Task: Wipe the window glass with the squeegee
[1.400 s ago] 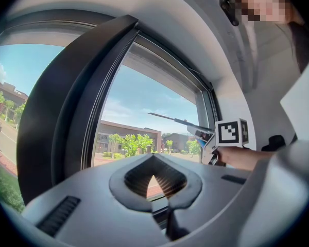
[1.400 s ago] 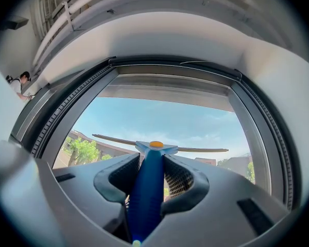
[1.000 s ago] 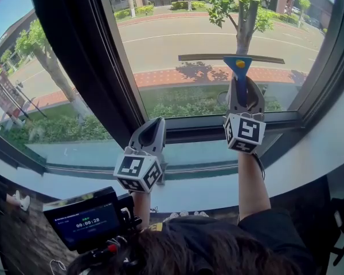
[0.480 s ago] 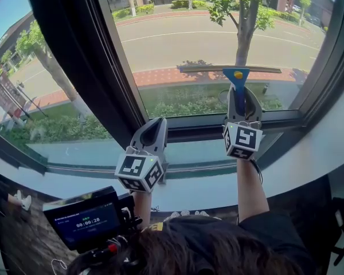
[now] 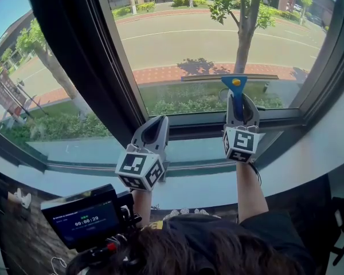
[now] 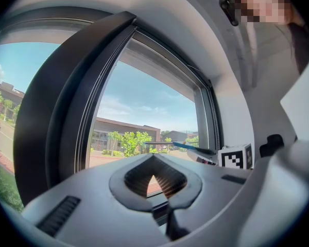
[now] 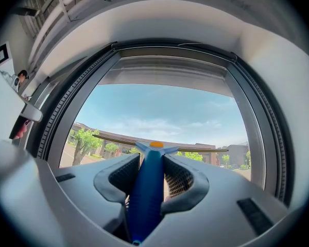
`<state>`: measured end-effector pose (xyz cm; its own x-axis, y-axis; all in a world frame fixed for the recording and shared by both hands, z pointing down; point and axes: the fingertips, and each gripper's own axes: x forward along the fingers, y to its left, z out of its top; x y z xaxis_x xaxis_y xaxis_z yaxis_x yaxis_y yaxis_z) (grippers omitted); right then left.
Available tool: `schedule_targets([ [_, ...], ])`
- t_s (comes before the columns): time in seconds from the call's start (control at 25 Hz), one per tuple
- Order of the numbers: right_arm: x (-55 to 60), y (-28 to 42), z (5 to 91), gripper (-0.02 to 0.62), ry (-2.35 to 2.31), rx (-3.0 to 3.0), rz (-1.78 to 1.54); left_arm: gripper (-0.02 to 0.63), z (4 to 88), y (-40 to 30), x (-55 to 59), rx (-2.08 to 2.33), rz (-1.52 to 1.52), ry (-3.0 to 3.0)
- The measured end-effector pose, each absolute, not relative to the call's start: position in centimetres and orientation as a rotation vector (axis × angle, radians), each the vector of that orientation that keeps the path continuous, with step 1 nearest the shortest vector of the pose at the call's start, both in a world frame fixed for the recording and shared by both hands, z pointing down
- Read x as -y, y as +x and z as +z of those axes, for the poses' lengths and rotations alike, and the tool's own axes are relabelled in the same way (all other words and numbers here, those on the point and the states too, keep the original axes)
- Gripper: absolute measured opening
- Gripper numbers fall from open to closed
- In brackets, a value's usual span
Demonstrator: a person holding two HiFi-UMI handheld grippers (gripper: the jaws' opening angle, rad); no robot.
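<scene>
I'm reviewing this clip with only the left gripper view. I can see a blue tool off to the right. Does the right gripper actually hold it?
Observer: Yes. The right gripper view shows the right gripper shut on the squeegee by its blue handle.
Reviewer: Where is the blade on the pane?
Observer: In the head view the blade lies level, low on the glass, a little above the lower frame.
Reviewer: And where is my gripper relative to that?
Observer: The left gripper is left of the right one and lower, in front of the lower frame.
</scene>
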<state>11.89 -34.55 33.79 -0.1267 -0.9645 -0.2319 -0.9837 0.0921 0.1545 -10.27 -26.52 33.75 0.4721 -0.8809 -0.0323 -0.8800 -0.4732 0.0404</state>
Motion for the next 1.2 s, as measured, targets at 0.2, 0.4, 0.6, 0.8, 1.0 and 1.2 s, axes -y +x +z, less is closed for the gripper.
schedule_targets([
  [0.2,34.6,11.9,35.5,0.141,-2.046,-2.295,0.383,0.002,33.8,-10.4,26.5,1.603,-0.075,2.674],
  [0.4,34.7,11.8,37.4,0.141,-2.067,-2.326,0.324,0.002,34.0,-10.5,26.5,1.606,-0.070,2.662],
  [0.6,34.8,11.7,39.1,0.141,-2.083,-2.356,0.291,0.002,33.9,-10.6,26.5,1.613,-0.062,2.666],
  [0.8,35.0,11.6,40.7,0.141,-2.097,-2.375,0.240,0.002,34.2,-10.7,26.5,1.615,-0.051,2.661],
  [1.0,35.1,11.5,41.7,0.141,-2.102,-2.387,0.200,0.002,34.5,-11.3,26.5,1.629,-0.046,2.639],
  [1.2,35.1,11.1,43.3,0.141,-2.112,-2.399,0.151,0.002,34.8,-11.5,26.4,1.627,-0.029,2.645],
])
